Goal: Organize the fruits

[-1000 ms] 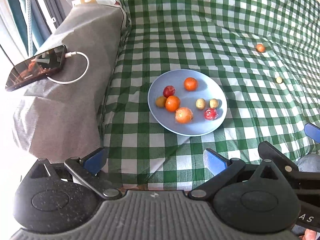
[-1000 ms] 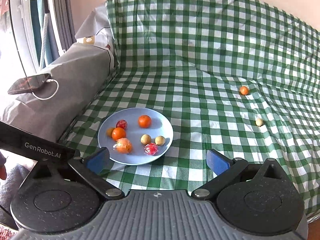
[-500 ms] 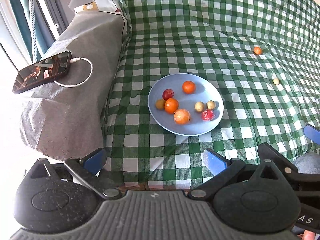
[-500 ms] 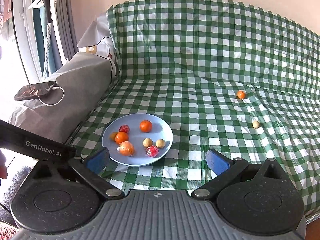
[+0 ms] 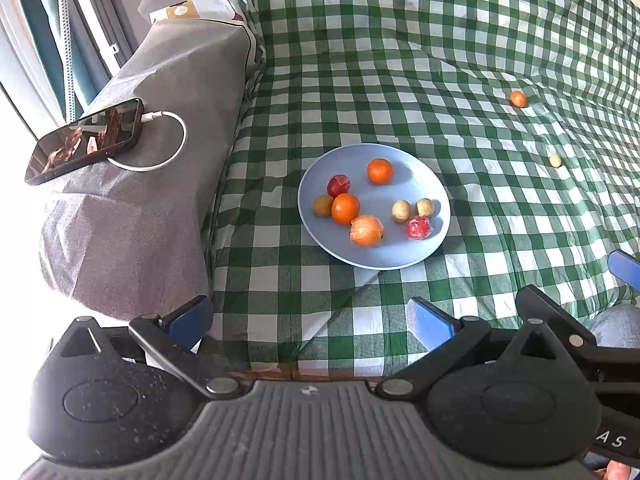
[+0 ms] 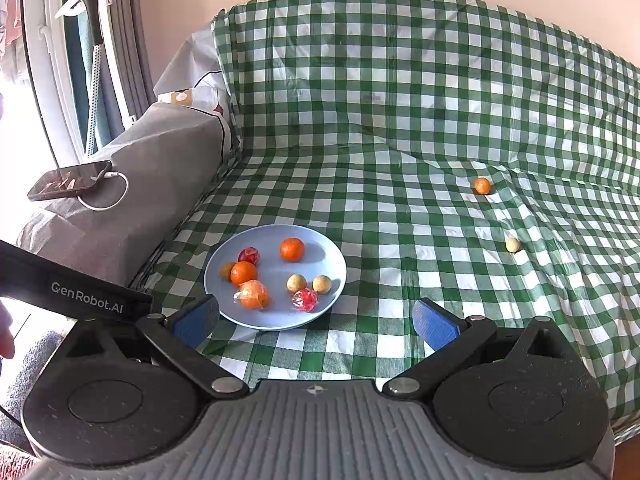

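Blue pads spread wide on both the left gripper [image 5: 310,316] and the right gripper [image 6: 316,316], nothing held. Just ahead sits the pale blue plate [image 6: 336,270], already holding seven fruits. Beyond, up and right, a pale round fruit [image 6: 513,245], then an orange fruit [image 6: 482,185] — round, no long axis. Right gripper looks nearer, I'd judge.

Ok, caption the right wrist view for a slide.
Open right gripper faces a blue plate of fruit; two fruits lie loose.
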{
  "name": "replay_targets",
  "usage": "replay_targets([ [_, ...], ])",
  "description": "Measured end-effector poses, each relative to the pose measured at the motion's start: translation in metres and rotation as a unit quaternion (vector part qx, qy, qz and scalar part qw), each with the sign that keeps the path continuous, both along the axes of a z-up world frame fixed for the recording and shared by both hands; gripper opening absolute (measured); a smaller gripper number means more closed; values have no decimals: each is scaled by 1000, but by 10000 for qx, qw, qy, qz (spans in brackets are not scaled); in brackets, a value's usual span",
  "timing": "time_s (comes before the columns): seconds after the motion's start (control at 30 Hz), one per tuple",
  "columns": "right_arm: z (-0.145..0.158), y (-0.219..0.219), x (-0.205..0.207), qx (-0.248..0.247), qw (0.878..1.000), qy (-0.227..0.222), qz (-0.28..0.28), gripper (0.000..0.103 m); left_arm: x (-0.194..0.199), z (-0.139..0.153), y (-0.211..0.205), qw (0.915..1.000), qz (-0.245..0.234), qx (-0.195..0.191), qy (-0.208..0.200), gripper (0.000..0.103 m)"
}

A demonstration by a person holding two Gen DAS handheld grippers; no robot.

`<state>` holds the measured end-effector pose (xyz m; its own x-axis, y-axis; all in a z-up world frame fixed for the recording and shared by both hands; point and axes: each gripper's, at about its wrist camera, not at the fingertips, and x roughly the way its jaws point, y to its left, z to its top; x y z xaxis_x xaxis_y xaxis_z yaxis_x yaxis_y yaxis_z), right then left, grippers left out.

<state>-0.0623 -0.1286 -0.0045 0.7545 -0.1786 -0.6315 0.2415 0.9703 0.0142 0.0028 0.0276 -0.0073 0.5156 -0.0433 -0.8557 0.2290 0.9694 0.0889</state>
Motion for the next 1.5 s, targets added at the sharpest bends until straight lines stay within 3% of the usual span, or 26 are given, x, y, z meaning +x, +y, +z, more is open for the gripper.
replay_targets([
  [0.5, -20, -10, 11, 267, 9995, 156, -91, 102, 18, -17, -13, 9994, -14, 186, 307, 103],
  [0.73, -36, -39, 18, 524, 9977, 211, -381, 102, 36, -24, -39, 9983, -151, 362, 441, 103],
  [0.93, -59, -96, 28, 430, 9917, 110, -1210, 102, 60, -27, -67, 9970, -263, 470, 549, 103],
  [1.2, -112, -220, 68, 135, 9642, 94, -2646, 102, 112, -41, -119, 9946, -456, 610, 699, 103],
  [1.37, -143, -287, 113, 158, 9534, 40, -3011, 102, 157, -50, -173, 9935, -752, 643, 565, 103],
  [1.47, -161, -315, 137, 65, 9541, -24, -2994, 101, 193, -58, -213, 9927, -960, 652, 334, 103],
  [1.5, -167, -322, 144, 2, 9552, -75, -2960, 96, 205, -62, -227, 9922, -1040, 625, 270, 103],
])
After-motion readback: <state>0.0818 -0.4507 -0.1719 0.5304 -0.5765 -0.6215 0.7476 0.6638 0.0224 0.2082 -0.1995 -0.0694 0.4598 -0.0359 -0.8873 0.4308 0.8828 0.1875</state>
